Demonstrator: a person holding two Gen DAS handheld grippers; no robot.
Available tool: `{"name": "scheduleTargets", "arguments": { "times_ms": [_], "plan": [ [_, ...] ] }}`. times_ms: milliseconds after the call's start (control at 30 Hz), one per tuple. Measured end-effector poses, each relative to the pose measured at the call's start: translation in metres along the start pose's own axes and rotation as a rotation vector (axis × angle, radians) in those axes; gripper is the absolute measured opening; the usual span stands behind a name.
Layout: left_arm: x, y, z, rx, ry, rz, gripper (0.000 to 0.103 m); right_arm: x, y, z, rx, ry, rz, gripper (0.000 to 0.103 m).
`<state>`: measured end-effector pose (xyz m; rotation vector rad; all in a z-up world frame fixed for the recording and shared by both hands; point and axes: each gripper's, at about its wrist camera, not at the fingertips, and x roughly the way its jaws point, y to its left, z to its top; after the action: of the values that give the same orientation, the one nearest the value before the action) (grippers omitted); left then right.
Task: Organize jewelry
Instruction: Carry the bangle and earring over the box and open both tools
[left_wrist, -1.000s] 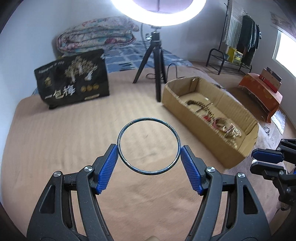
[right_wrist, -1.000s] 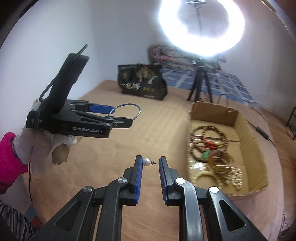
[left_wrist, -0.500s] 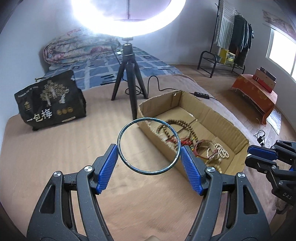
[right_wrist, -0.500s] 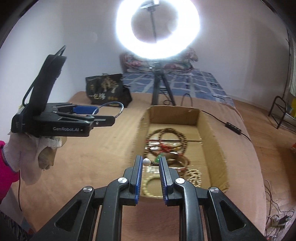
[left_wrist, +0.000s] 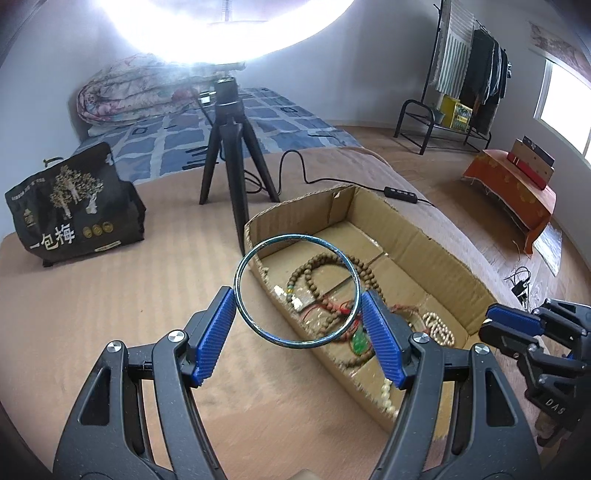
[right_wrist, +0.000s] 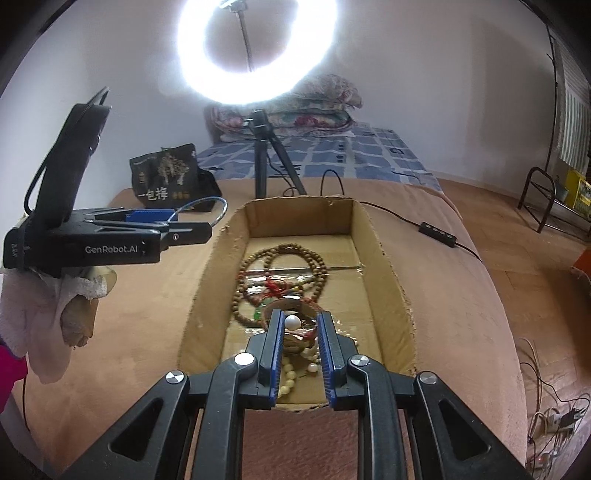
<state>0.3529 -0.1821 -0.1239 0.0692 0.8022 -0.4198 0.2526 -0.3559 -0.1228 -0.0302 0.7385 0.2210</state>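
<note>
A thin blue-green bangle (left_wrist: 292, 236) is clamped across its width between the blue pads of my left gripper (left_wrist: 297, 295), which hangs over the near left wall of an open cardboard box (left_wrist: 424, 229). The box holds brown bead strings (left_wrist: 321, 266), a green pendant and pale bead bracelets. My right gripper (right_wrist: 301, 317) is shut on a small white pearl piece (right_wrist: 293, 322) above the box (right_wrist: 384, 258) and its beads (right_wrist: 280, 254). In the right wrist view the left gripper (right_wrist: 184, 225) with the bangle (right_wrist: 221, 206) sits left of the box, carried by a white-gloved hand (right_wrist: 37, 314).
The box lies on a tan bedspread. Behind it stand a ring light on a black tripod (left_wrist: 229, 155), a black printed bag (left_wrist: 74, 214) and a folded quilt (left_wrist: 129, 92). A cable with a switch (right_wrist: 436, 234) runs to the right. A clothes rack and an orange-covered low table are far right.
Both grippers have travelled sideways from the bare bedspread to over the box, each keeping its hold. The box now fills the middle of both views.
</note>
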Motion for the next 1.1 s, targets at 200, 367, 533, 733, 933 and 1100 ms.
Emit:
{"name": "scheduleTargets", "arguments": {
  "times_ms": [200, 367, 533, 733, 933, 1100],
  "plan": [
    [0.012, -0.013, 0.006, 0.016, -0.002, 0.004, 0.072, 0.009, -0.01, 0.001, 0.016, 0.009, -0.006, 0.017],
    [0.015, -0.018, 0.008, 0.017, -0.001, 0.004, 0.072, 0.014, -0.017, 0.002, 0.032, 0.015, -0.011, 0.017],
    [0.015, -0.02, 0.008, 0.025, 0.002, 0.006, 0.072, 0.014, -0.02, 0.0, 0.038, 0.016, -0.012, 0.019],
    [0.015, -0.022, 0.008, 0.033, 0.002, 0.006, 0.072, 0.014, -0.02, -0.001, 0.042, 0.012, -0.012, 0.031],
    [0.013, -0.021, 0.009, 0.022, 0.006, 0.003, 0.075, 0.011, -0.012, -0.003, 0.012, -0.005, -0.029, 0.072],
    [0.01, -0.02, 0.008, 0.015, 0.009, 0.003, 0.078, 0.009, -0.006, -0.003, 0.004, -0.008, -0.039, 0.086]
  ]
}}
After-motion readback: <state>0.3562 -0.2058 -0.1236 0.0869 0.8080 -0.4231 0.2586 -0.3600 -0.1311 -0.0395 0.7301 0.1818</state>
